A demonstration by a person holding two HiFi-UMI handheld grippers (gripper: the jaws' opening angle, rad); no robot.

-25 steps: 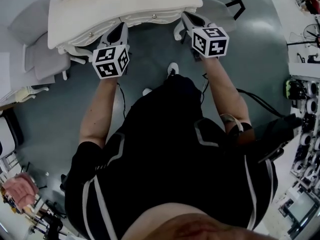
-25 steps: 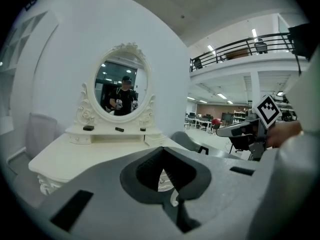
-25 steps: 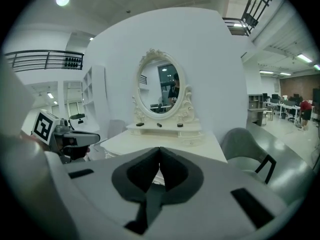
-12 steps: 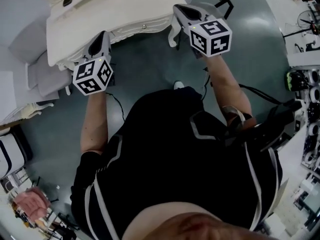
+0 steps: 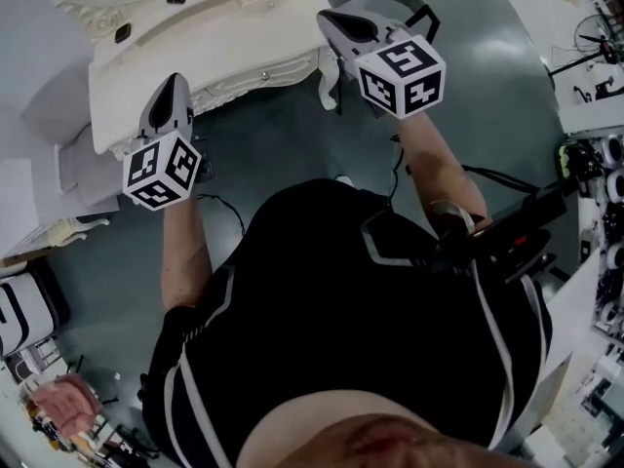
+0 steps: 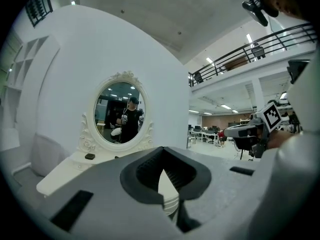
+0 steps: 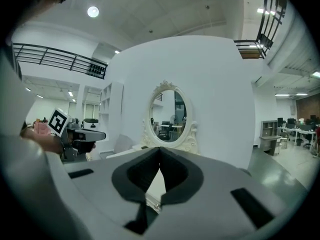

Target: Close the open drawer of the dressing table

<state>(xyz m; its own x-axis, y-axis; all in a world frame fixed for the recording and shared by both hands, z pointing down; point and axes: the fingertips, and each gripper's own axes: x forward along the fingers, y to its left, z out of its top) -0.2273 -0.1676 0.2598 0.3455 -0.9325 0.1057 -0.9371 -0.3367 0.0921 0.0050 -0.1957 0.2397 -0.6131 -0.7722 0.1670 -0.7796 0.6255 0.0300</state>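
Facing the table (image 5: 195,47), both grippers are held clenched on nothing. The left gripper (image 5: 172,84) is placed at the table's front left corner, the right gripper (image 5: 331,19) at its front right; the drawer (image 5: 258,71) front lies between them.

Dressing table (image 5: 195,47): white painted, smooth satin worktop; carved relief along its front edge.
Mirror (image 6: 119,113): glossy glass in a carved white matt frame.
Floor (image 5: 283,130): grey-green, smooth, glossy.
Left gripper (image 6: 162,153), right gripper (image 7: 159,150): matt grey plastic shells.
Fingers (image 6: 173,176): dark, ribbed, matt.
Marker cubes (image 5: 161,169): matt white, black printed squares.
Shirt (image 5: 341,291): black cloth, white stripes.
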